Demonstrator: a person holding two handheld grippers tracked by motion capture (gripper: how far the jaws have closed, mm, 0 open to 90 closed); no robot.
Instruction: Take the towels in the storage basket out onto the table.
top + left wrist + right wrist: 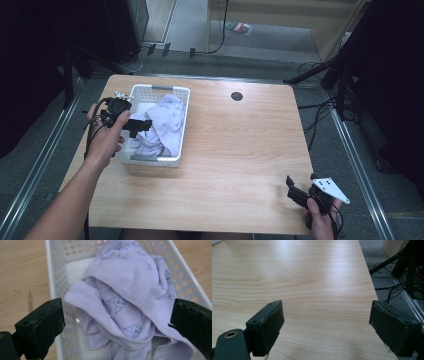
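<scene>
- My left gripper (142,125) hangs over the white basket (186,107), which sits on the left part of the wooden table (240,150), near its far left corner.
- In the left gripper view its jaws stand wide apart, one at each lower corner, with nothing between the pads; they hold nothing.
- The lilac towel (130,297) lies crumpled in the basket (53,285), between the two open jaws and below them. I cannot tell whether either pad touches the cloth.
- The towel is printed with small cartoon faces and has a stitched hem that runs in folds across the heap.
- From the high view the towel (167,122) fills the middle of the basket, and part of it bunches up against the right wall.
- My left hand (105,137) grips the tool from the basket's left side, the forearm coming in from the bottom left.
- My right gripper (296,192) is low at the near right corner of the table, well apart from the basket.
- In the right gripper view its jaws are also spread wide, with bare wood (312,290) between them and nothing gripped.
- My right hand (320,220) holds that tool at the table's near edge, with the grey plate (331,189) on top of it.
- A small dark round fitting (236,96) is set in the tabletop near the far edge, to the right of the basket.
</scene>
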